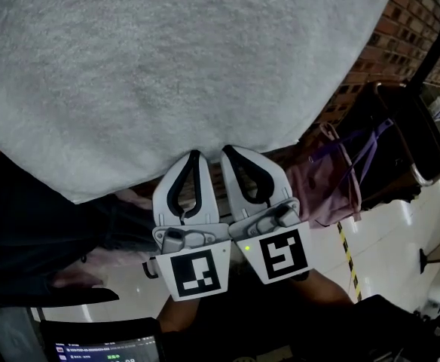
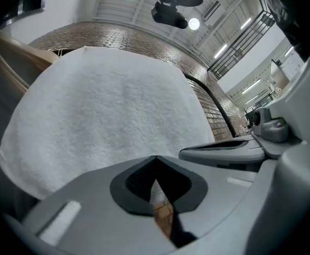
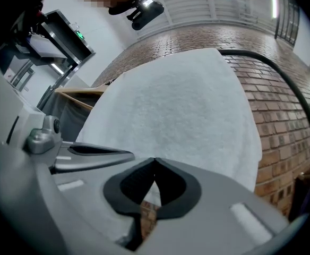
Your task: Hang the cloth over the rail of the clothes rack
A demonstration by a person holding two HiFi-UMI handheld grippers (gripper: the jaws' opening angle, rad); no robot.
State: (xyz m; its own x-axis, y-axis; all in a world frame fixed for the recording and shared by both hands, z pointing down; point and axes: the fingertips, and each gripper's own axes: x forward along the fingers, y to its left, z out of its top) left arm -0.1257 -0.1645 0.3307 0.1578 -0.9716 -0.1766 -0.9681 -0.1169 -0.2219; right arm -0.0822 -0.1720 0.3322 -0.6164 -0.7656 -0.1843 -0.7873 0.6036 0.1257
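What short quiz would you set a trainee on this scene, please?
1. True or false: the left gripper stands open.
2. What does the right gripper pinch? A. a hanger B. the edge of the white towel C. nothing
3. What is the wall behind the towel made of?
Key: 1 false, it is shut on the towel; 2 B; 3 brick.

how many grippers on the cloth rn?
2. Left gripper pinches the cloth's near edge around its middle; right gripper pinches the same edge right beside it. Neither is hidden.
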